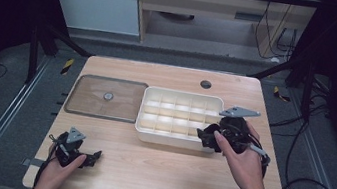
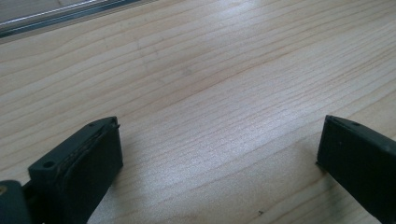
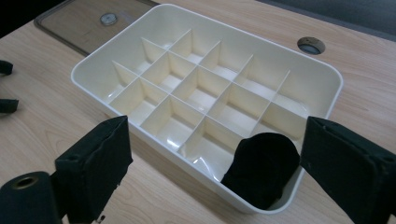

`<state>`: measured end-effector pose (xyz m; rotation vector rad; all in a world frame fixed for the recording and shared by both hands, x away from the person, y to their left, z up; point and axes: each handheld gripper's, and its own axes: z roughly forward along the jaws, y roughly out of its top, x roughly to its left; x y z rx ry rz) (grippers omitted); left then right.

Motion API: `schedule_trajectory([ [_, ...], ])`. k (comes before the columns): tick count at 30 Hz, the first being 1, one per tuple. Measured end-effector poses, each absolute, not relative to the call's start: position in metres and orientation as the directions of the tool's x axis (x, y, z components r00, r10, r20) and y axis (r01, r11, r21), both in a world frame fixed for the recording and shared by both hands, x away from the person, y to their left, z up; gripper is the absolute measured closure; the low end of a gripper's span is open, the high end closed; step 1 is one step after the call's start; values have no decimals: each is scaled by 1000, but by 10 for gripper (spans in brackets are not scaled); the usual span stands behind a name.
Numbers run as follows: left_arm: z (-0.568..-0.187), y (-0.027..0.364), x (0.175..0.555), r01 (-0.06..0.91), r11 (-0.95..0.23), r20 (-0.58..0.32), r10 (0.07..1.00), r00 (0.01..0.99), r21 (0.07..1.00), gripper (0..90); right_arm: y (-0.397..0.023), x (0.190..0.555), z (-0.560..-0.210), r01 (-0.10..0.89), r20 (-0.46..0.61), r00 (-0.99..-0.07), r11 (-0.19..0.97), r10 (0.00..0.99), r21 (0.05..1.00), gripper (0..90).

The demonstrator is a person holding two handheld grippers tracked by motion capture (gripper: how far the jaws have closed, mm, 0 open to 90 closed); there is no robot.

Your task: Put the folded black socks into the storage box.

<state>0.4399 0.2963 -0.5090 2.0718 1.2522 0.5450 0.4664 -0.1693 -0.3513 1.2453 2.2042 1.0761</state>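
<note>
A cream tray [image 1: 181, 94] divided into several compartments stands right of the table's middle. In the right gripper view a soft black bundle [image 3: 261, 170] lies in the tray's [image 3: 154, 147] nearest corner compartment. My right gripper [image 1: 208, 136] hovers at that near right corner with its jaws open [image 3: 212, 140]. The bundle sits between and just below the pads, and they do not press on it. My left gripper [image 1: 94, 156] rests low at the table's front left, open [image 2: 219, 135], with bare wood between its jaws.
A flat brown lid [image 1: 85, 97] with a small round knob [image 1: 108, 96] lies left of the tray, seen too in the right gripper view [image 3: 79, 18]. A cable grommet [image 1: 205, 84] is set in the table behind the tray. Bare wood stretches along the front.
</note>
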Motion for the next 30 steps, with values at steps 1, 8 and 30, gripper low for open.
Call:
schedule_trajectory([
  [1, -509, 296, 440, 620, -334, 19, 889, 458, 710, 0, -172, 465, -354, 550, 43, -526, 301, 849, 779, 103],
  [8, -509, 296, 440, 620, -333, 18, 890, 457, 711, 0, -196, 452, -376, 560, 42, -505, 290, 862, 776, 106],
  [30, -509, 295, 440, 621, -329, 19, 892, 452, 712, 0, -243, 413, -434, 547, -26, -471, 315, 882, 775, 92],
])
